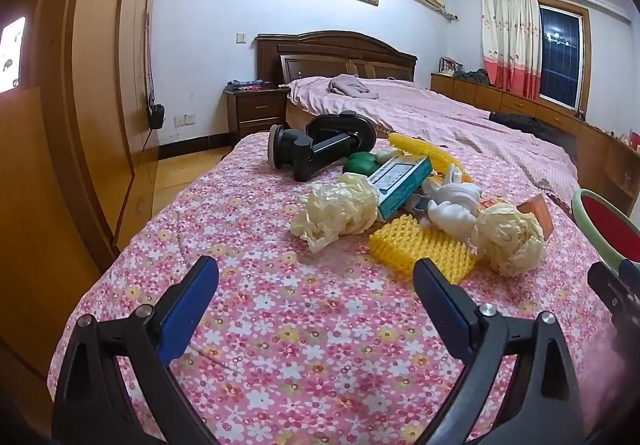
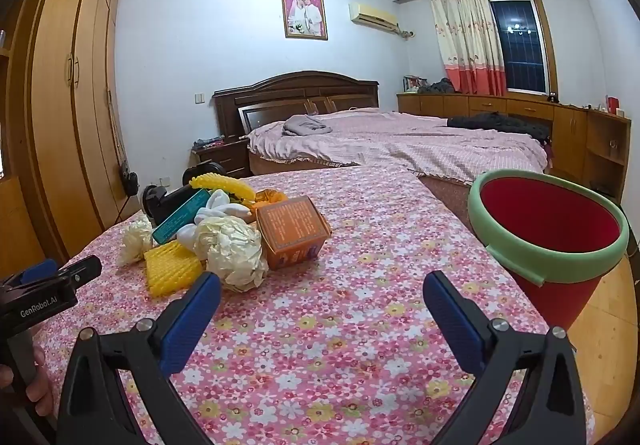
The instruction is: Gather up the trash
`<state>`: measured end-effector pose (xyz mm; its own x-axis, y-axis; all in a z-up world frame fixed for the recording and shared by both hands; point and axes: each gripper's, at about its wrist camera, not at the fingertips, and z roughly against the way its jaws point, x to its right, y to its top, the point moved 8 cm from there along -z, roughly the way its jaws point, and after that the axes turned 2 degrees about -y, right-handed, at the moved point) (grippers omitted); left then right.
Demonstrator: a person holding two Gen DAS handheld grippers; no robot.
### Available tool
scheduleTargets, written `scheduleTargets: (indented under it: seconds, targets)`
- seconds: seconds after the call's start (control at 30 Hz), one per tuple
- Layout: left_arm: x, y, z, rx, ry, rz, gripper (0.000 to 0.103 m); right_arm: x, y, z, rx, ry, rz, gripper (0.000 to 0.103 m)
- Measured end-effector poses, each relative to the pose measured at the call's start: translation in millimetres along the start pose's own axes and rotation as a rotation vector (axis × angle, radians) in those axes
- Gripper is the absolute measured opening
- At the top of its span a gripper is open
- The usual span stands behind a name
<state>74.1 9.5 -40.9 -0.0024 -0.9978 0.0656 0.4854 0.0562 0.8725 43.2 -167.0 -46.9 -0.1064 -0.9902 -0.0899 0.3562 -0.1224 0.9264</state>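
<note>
trash pile (image 2: 224,241) beside red bin (image 2: 560,241)

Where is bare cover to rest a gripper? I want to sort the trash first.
Free: the floral quilt under the right gripper, and the strip between the orange box and the red bin. Also free in front of the left gripper, short of the crumpled paper. Crowded: the pile around the yellow foam net and teal box.
</note>
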Motion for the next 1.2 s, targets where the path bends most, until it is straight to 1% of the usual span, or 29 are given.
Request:
scheduleTargets:
  seconds: [1.2]
  targets:
    - [1.6, -0.2, 3.0, 0.013, -0.002, 0.007, 0.097, -0.4, 0.6, -0.9, -0.007, -0.003, -0.001, 0.103]
